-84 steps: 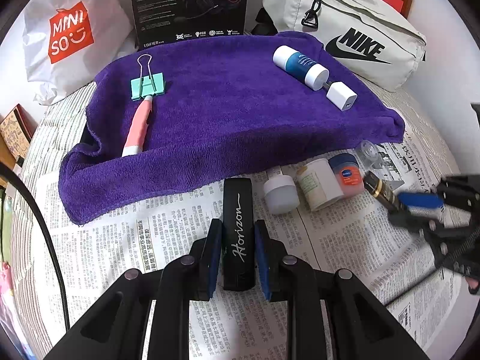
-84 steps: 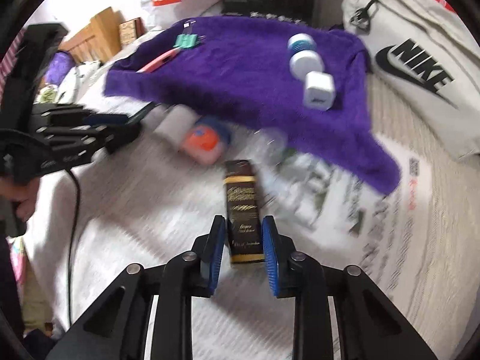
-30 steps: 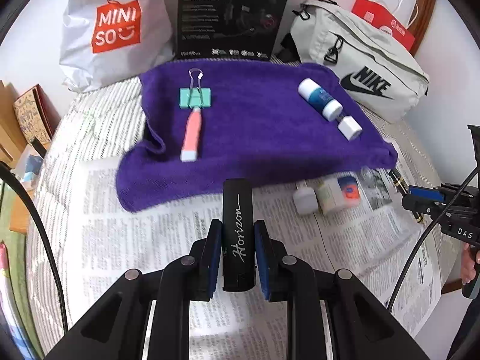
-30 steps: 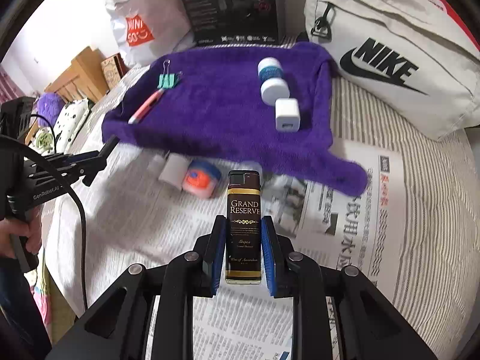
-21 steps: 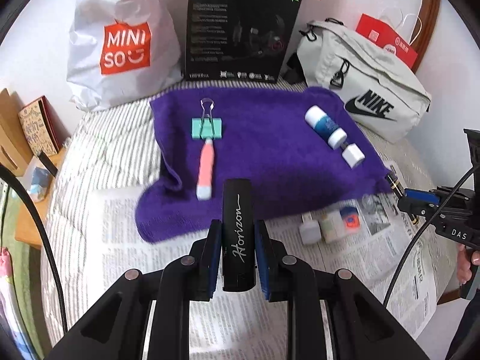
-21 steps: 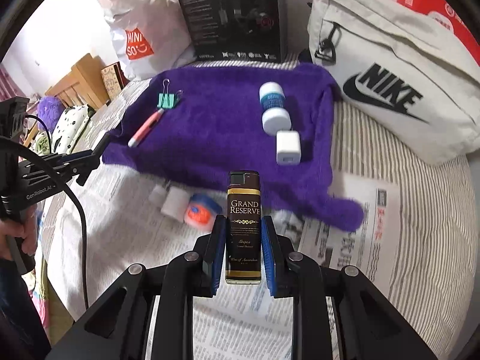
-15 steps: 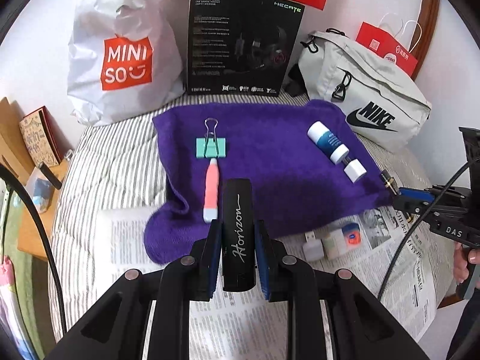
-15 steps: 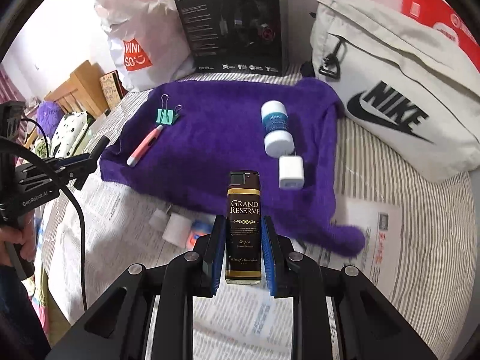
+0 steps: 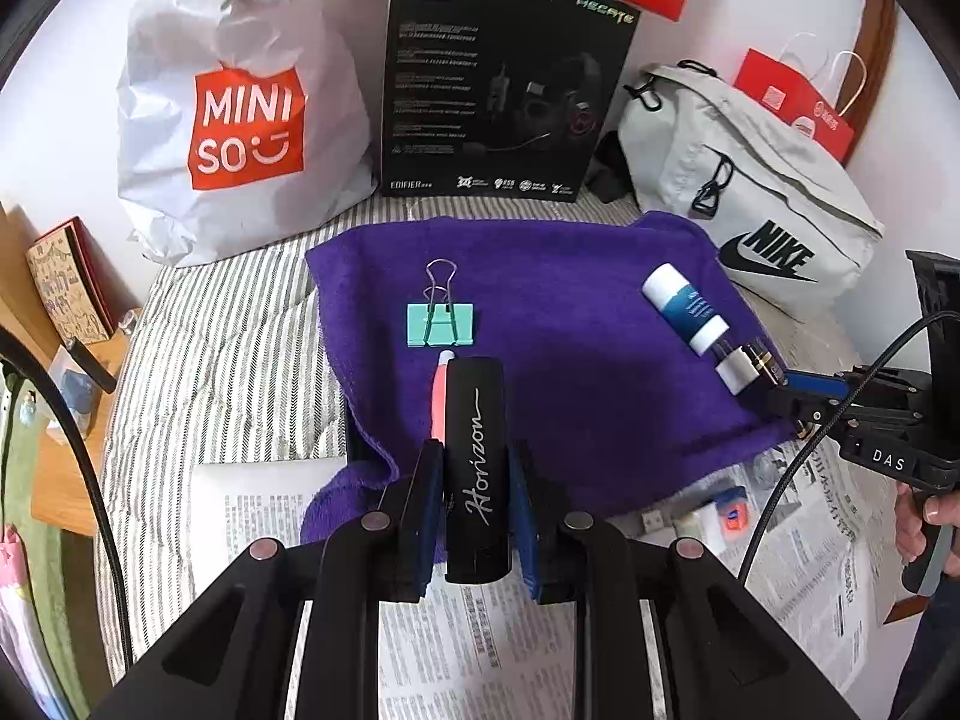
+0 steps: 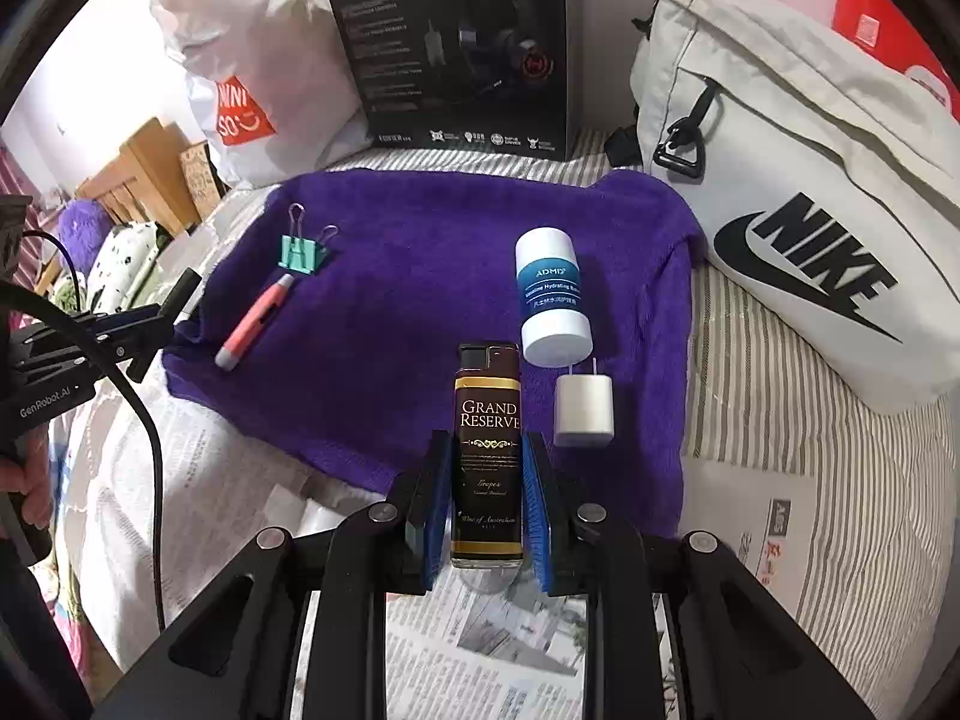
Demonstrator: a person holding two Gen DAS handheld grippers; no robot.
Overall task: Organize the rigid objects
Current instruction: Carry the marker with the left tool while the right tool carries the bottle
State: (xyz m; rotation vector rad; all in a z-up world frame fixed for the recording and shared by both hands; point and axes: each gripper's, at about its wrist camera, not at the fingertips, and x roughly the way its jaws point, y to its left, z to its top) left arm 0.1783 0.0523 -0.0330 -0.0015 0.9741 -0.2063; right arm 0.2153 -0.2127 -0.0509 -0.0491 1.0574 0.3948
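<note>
My left gripper (image 9: 474,468) is shut on a black "Horizon" case (image 9: 477,456), held above the near edge of the purple towel (image 9: 570,312). My right gripper (image 10: 486,462) is shut on a dark "Grand Reserve" lighter (image 10: 487,450), held over the towel's (image 10: 420,276) near edge. On the towel lie a teal binder clip (image 9: 440,324), a pink pen (image 10: 255,324), a white and blue tube (image 10: 552,300) and a white charger plug (image 10: 583,411). The right gripper also shows at the right of the left wrist view (image 9: 792,387).
Small jars and a USB stick (image 9: 708,513) lie on newspaper (image 9: 480,630) in front of the towel. A Miniso bag (image 9: 240,102), a black headset box (image 9: 504,90) and a grey Nike bag (image 9: 750,222) stand behind it. Wooden furniture is at the left.
Both grippers have lifted their objects off the newspaper and moved up and back, then forward over the towel's near edge. The small jars stay on the newspaper.
</note>
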